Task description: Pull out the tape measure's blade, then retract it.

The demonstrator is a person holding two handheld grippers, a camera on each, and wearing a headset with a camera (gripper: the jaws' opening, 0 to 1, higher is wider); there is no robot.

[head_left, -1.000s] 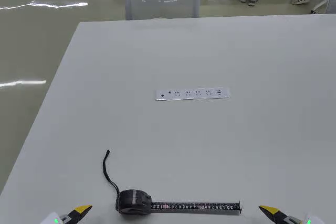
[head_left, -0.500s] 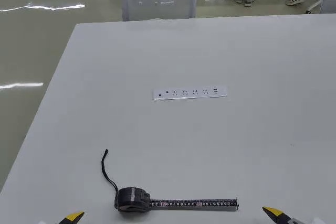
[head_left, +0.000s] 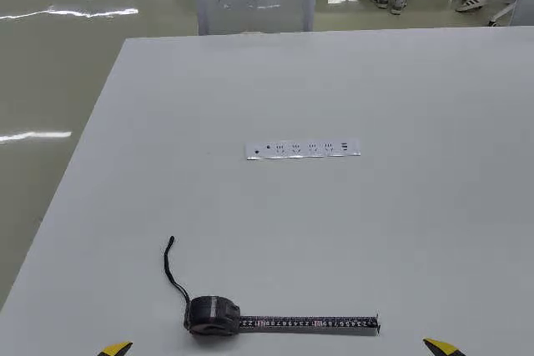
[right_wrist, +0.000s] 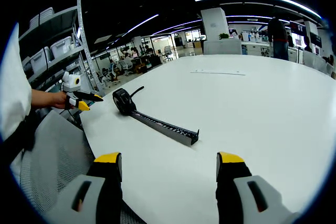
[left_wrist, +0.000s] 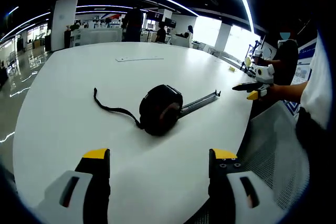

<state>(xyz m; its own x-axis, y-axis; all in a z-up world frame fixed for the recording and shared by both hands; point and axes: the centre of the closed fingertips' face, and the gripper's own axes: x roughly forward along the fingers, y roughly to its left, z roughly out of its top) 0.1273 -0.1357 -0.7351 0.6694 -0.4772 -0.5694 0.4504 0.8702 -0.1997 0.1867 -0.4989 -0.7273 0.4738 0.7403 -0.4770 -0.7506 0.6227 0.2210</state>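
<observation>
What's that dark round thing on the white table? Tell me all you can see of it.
A tape measure: a dark, rounded case, plastic or rubber by its look, lying near the front edge of the table. Its numbered blade lies pulled out flat on the tabletop, ending in a small hook. A thin black strap trails from the case's other side. The left tool and the right tool are open and touch none of it.

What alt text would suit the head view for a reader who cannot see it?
A black tape measure lies near the front edge of a white table, its blade pulled out to the right. Yellow tips of the left gripper and right gripper show at the bottom edge; a power strip lies mid-table.
</observation>
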